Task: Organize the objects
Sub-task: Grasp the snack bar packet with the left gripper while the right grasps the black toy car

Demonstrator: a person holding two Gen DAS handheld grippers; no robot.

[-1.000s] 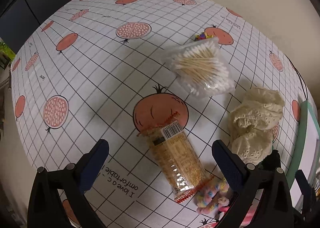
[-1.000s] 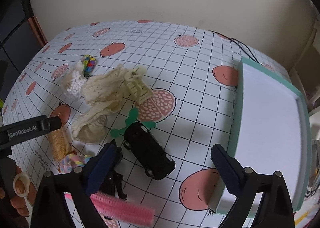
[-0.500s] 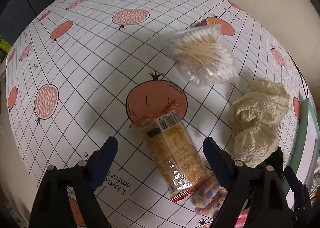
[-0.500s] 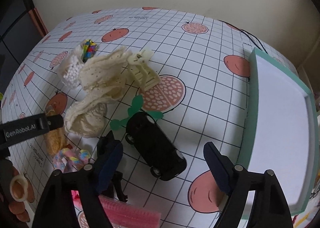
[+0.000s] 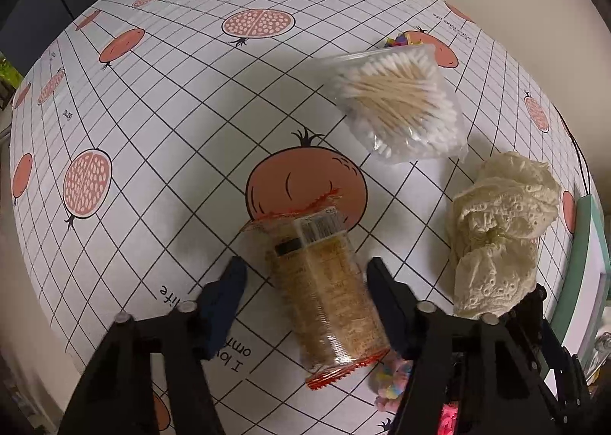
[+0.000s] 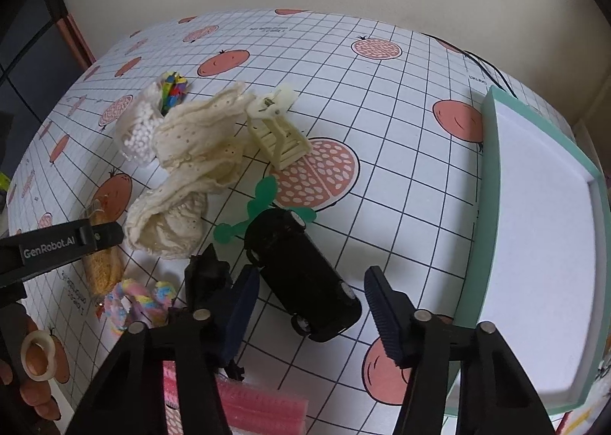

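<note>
Tablecloth point(image 5: 160, 137), bagged cotton swabs point(image 5: 401, 102), empty tray point(image 6: 542, 228)

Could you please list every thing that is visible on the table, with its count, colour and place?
snack packet: 1, orange-brown, between left gripper's fingers
cotton swab bag: 1, clear with white swabs, beyond packet
lace cloth: 1, cream, table middle
toy car: 1, black, between right gripper's fingers
tray: 1, teal rim, white inside, right side
slatted toy: 1, cream, beside cloth
pastel scrunchie: 1, near packet
left gripper: open
right gripper: open
</note>
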